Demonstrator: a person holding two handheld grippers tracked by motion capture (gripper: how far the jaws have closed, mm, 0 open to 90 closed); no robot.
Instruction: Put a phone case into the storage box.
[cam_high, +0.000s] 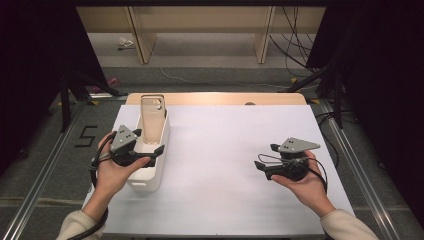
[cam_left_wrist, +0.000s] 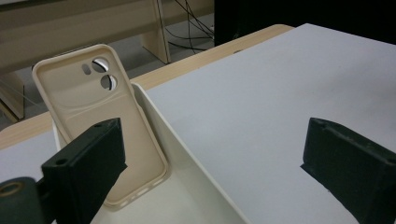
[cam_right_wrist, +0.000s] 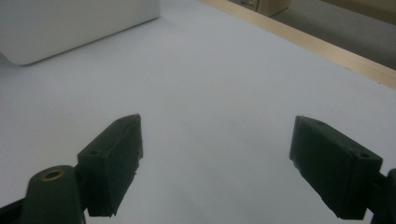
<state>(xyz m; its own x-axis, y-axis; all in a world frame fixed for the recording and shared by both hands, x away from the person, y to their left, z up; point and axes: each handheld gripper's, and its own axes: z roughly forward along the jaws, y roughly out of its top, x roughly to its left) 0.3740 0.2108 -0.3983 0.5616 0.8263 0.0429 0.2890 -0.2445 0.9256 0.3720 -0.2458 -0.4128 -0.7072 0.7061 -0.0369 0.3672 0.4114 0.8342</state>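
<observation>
A beige phone case (cam_high: 152, 117) stands tilted against the far end of a white bin (cam_high: 150, 181) at the table's left. In the left gripper view the phone case (cam_left_wrist: 93, 116) shows its inner side and camera holes, leaning on the bin's wall (cam_left_wrist: 187, 149). My left gripper (cam_high: 148, 141) hovers over the bin's near part, open, with nothing between its jaws; one jaw is above the bin, the other above the table (cam_left_wrist: 212, 154). My right gripper (cam_high: 266, 156) is held at the table's right, open and empty (cam_right_wrist: 217, 154), pointing toward the bin (cam_right_wrist: 70, 28).
A white sheet (cam_high: 225, 150) covers the table, with a wooden edge (cam_high: 215, 98) at the far side. Metal rails (cam_high: 42, 175) run along both sides. Cables (cam_high: 295, 50) and wooden furniture legs (cam_high: 142, 45) lie on the floor beyond.
</observation>
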